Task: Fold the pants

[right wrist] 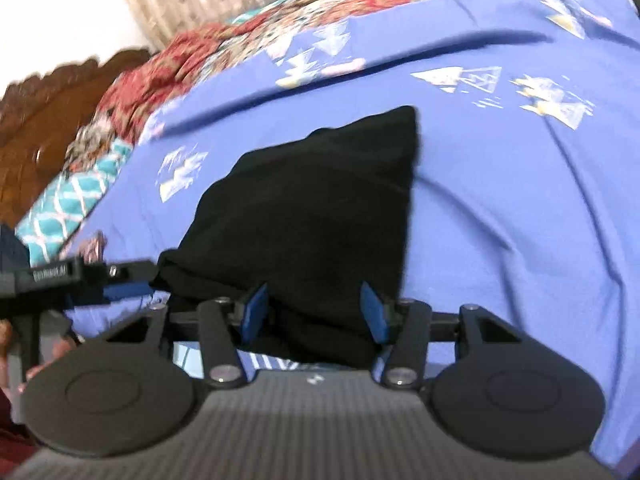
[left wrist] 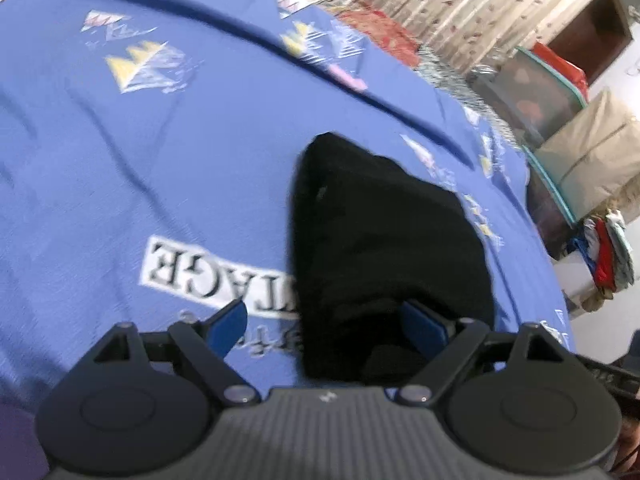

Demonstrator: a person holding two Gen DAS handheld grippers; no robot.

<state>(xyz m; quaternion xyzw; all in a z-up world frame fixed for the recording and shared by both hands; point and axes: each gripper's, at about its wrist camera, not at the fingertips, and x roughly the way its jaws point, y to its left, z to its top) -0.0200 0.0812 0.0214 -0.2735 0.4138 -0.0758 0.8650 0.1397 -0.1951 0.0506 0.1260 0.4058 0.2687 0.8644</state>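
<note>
The black pants (left wrist: 384, 240) lie folded into a compact bundle on a blue printed bedsheet (left wrist: 140, 160). My left gripper (left wrist: 334, 326) is open, its blue fingers straddling the bundle's near left edge. In the right wrist view the same pants (right wrist: 312, 216) lie just ahead of my right gripper (right wrist: 316, 312), which is open with its blue pads on either side of the near end of the bundle. The left gripper's body (right wrist: 60, 280) shows at the left of that view.
A red floral quilt (right wrist: 192, 56) and a wooden headboard (right wrist: 48, 112) lie beyond the sheet. Curtains (left wrist: 460, 4), storage boxes (left wrist: 540, 100) and a stack of clothes (left wrist: 608, 248) stand off the bed's right side.
</note>
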